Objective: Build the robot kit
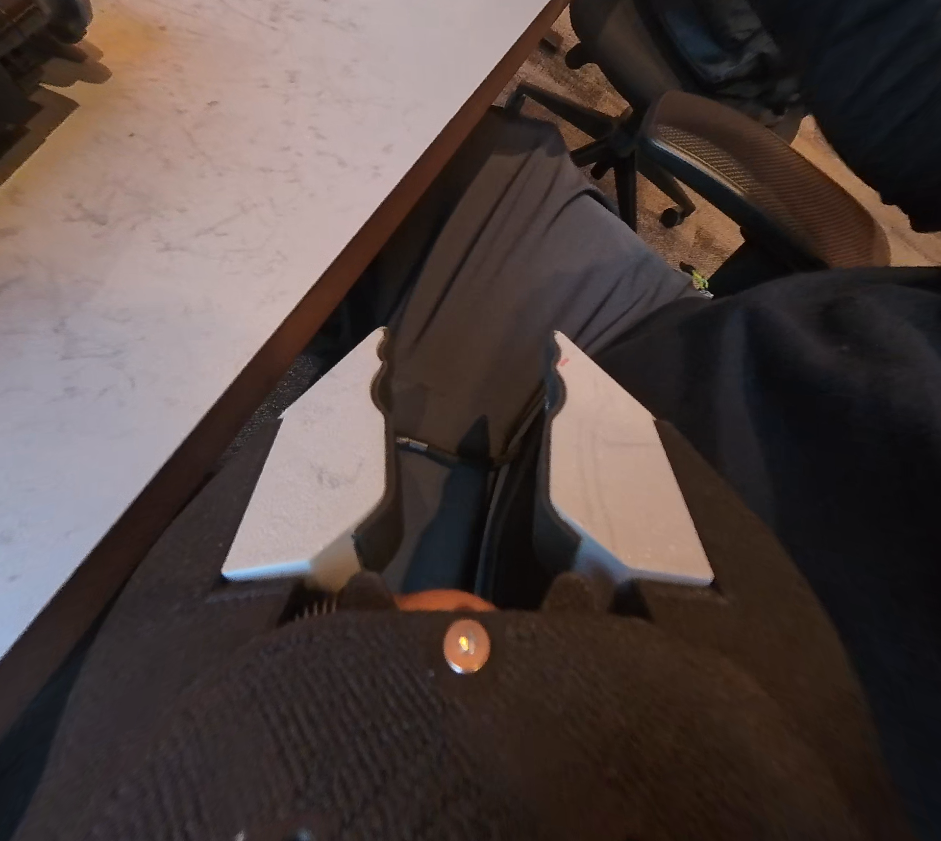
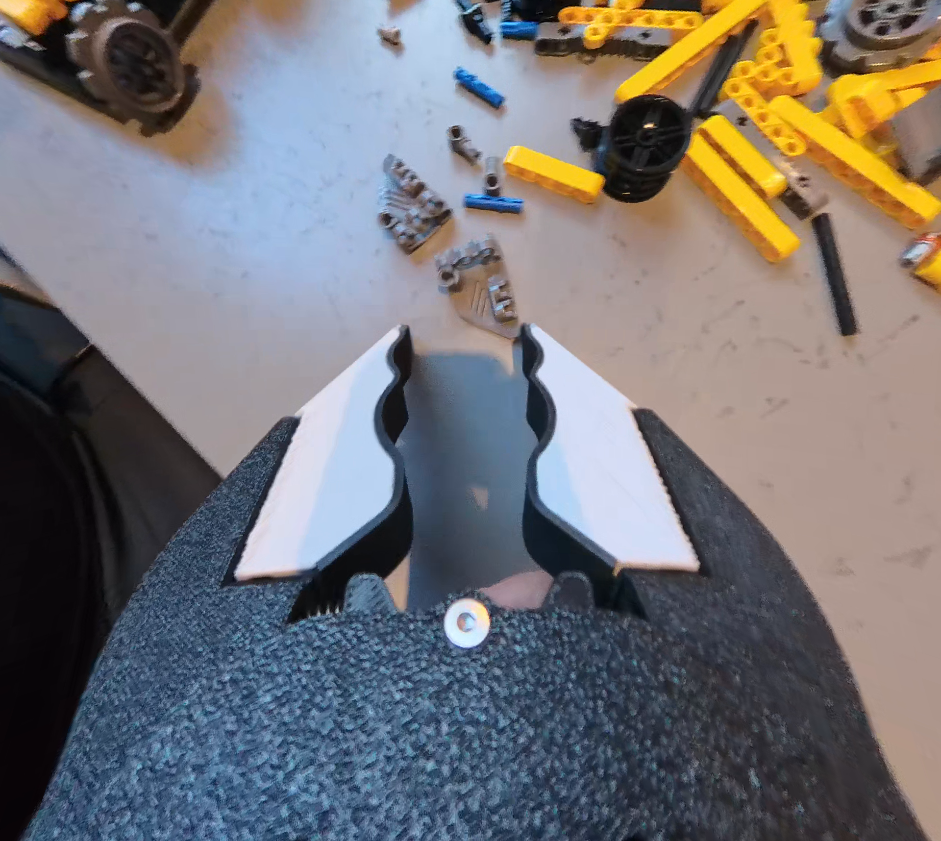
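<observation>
My right gripper (image 2: 466, 333) is open and empty, low over the white table (image 2: 254, 231). Its tips are just short of a grey triangular panel piece (image 2: 481, 284). A second grey panel piece (image 2: 410, 205) lies just beyond, with a blue pin (image 2: 493, 202) and small grey connectors (image 2: 463, 143) close by. My left gripper (image 1: 468, 343) is open and empty. It is off the table's brown edge (image 1: 407, 185), pointing at a person's grey trouser leg (image 1: 509, 266) and a black sleeve (image 1: 789, 384). A thin black cable (image 1: 448, 452) crosses between its fingers.
A heap of yellow beams (image 2: 738, 144), black wheels (image 2: 644, 147) and a grey-rimmed tyre (image 2: 888, 14) fills the right side. A partly built yellow and black wheeled model (image 2: 112, 2) stands at the far left. An office chair (image 1: 753, 185) stands beside the table. Left tips to right tips: about 25 centimeters.
</observation>
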